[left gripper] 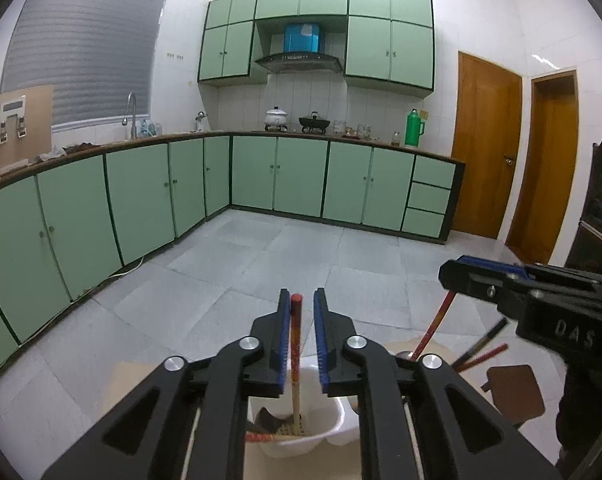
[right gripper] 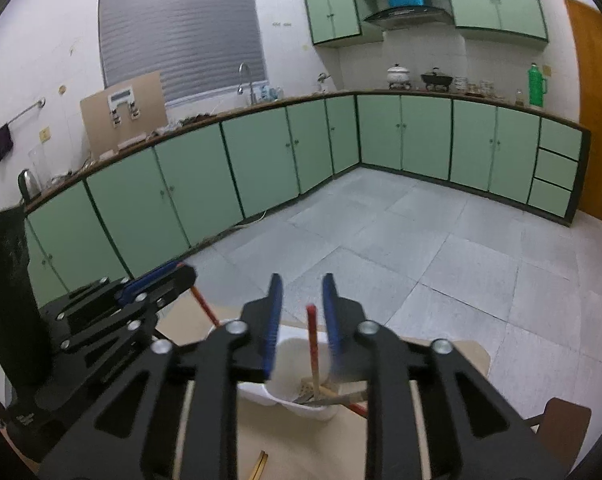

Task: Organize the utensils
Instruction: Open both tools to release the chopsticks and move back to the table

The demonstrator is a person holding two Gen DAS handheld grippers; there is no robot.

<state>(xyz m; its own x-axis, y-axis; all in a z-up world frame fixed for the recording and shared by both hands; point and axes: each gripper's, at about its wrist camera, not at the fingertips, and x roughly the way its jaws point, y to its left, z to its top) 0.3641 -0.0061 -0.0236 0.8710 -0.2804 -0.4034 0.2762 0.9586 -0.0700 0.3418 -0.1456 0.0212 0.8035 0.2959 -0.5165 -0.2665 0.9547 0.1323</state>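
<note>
Left gripper (left gripper: 303,300), low centre of the left wrist view: blue-padded jaws slightly spread around a red-tipped wooden chopstick (left gripper: 296,344), which leans on one pad and stands in a white plastic utensil holder (left gripper: 321,432). Right gripper (right gripper: 303,292), low centre of its own view: jaws spread, another red-topped chopstick (right gripper: 313,344) standing free between them in the same holder (right gripper: 289,352).

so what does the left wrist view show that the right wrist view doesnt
Only the left wrist view shows the second brown door at right and the dark spoon-like utensil in the white holder.

Only the right wrist view shows the towel rail with a dark cloth, the kettle, and a yellowish stick on the table.

Both show the green cabinets, the holder, and a red-tipped chopstick between each open gripper.
</note>
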